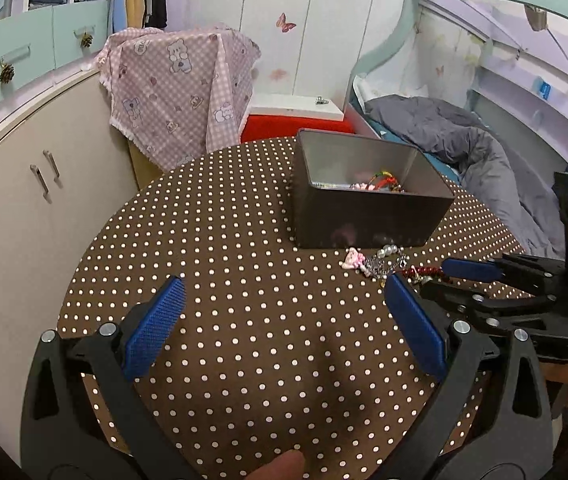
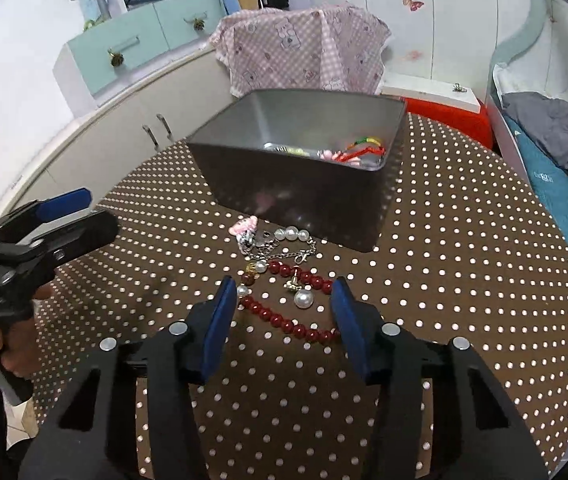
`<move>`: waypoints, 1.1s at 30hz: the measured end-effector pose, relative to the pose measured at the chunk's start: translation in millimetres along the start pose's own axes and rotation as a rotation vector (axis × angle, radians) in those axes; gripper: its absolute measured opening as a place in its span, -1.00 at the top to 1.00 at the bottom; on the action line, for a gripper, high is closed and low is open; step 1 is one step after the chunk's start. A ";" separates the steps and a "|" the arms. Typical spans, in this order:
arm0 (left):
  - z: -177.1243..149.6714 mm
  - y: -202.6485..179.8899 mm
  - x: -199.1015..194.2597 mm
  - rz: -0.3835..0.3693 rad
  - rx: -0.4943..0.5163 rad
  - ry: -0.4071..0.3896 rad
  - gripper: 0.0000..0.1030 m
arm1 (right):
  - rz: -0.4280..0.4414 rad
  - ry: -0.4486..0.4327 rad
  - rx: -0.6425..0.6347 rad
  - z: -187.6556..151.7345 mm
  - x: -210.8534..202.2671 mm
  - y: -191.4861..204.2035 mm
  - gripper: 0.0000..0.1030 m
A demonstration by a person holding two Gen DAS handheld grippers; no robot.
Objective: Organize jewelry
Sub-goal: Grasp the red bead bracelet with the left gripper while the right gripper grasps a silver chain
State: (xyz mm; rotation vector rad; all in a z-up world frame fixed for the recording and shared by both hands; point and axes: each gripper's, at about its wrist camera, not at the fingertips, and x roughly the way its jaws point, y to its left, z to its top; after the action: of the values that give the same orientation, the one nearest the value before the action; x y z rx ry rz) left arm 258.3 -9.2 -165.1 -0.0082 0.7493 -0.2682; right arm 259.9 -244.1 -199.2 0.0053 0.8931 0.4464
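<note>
A dark metal box [image 2: 307, 196] stands on the polka-dot table [image 2: 463, 264] and holds several colourful jewelry pieces [image 2: 359, 150]. In front of it lie a pink charm [image 2: 244, 227], a pearl and chain bracelet [image 2: 284, 242], a red bead bracelet [image 2: 284, 320] and a pearl earring [image 2: 303, 299]. My right gripper [image 2: 284, 300] is open, its jaws either side of the red beads and pearl earring. My left gripper [image 1: 284, 292] is open and empty over bare table, left of the jewelry [image 1: 379, 262]. The box [image 1: 367, 196] sits beyond it. The right gripper [image 1: 439, 276] reaches in from the right.
A cream cabinet [image 1: 44, 208] stands left of the table. A pink checked cloth [image 1: 176, 92] covers something behind it. A red and white box [image 1: 295, 116] sits at the back. A bed with grey bedding [image 1: 471, 152] lies to the right.
</note>
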 end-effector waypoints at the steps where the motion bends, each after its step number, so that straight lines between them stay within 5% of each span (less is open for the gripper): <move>1: -0.9 -0.5 0.8 0.000 0.002 0.003 -0.88 | -0.003 0.005 -0.005 -0.1 2.8 0.0 0.18; 6: -3.5 -10.4 7.1 -0.007 0.017 0.021 -0.88 | -0.061 0.013 -0.048 -3.1 11.8 2.4 0.82; 20: -7.1 -70.6 51.1 -0.067 0.114 0.129 -0.84 | -0.016 -0.123 0.065 -6.9 -51.3 -32.2 0.82; 25: -9.5 -83.9 66.6 -0.095 0.130 0.159 -0.31 | -0.018 -0.135 0.087 -11.0 -59.1 -39.3 0.82; 28: -8.3 -87.9 63.5 -0.178 0.131 0.152 0.53 | -0.017 -0.138 0.097 -11.0 -59.4 -40.9 0.82; 31: -10.2 -95.2 59.7 -0.202 0.171 0.150 0.84 | -0.015 -0.142 0.103 -12.2 -61.3 -44.0 0.82; 33: -12.5 -99.1 56.9 -0.206 0.192 0.149 0.84 | -0.013 -0.146 0.102 -12.1 -63.0 -43.1 0.82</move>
State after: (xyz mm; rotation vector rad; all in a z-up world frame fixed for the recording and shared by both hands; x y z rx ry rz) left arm 266.1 -117.6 -202.4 0.1180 0.8692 -0.5407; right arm 232.8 -309.2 -167.6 0.1238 0.7713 0.3827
